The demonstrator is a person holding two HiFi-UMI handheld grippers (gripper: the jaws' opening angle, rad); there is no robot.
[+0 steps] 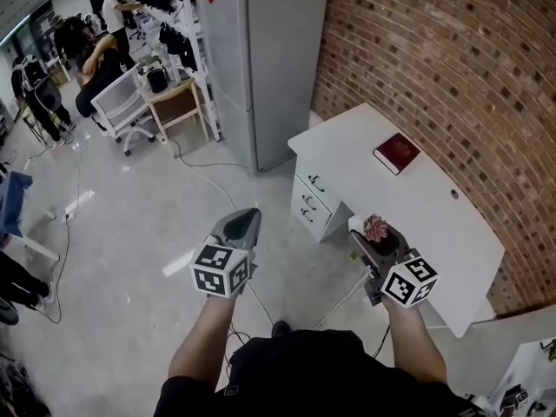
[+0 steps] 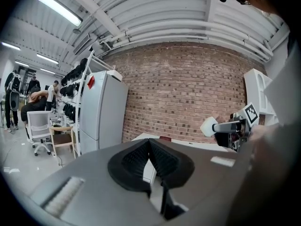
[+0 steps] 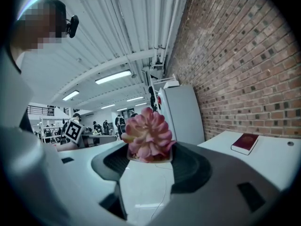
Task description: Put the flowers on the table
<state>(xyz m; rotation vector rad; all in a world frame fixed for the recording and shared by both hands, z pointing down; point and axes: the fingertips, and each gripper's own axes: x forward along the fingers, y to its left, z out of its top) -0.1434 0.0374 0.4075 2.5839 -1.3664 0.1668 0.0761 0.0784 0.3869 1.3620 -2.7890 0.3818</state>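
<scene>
flowers (image 3: 148, 133): one pink rosette of fleshy, pointed petals, paler at tips; sits in a small pale pot, mostly hidden
pose: upright; petals fan up & outward
hold: pot pinched btwn the fingers (image 3: 190, 166) of the right gripper (image 3: 149, 155); bloom stands proud above them
place: off the worktop (image 1: 417, 207); in head view seen at its near long edge, by the drawers (image 1: 313, 200)
worktop: white, rectangular, flat top; far long side runs along the brick wall (image 1: 452, 68); drawers under the end nearer the room
</scene>
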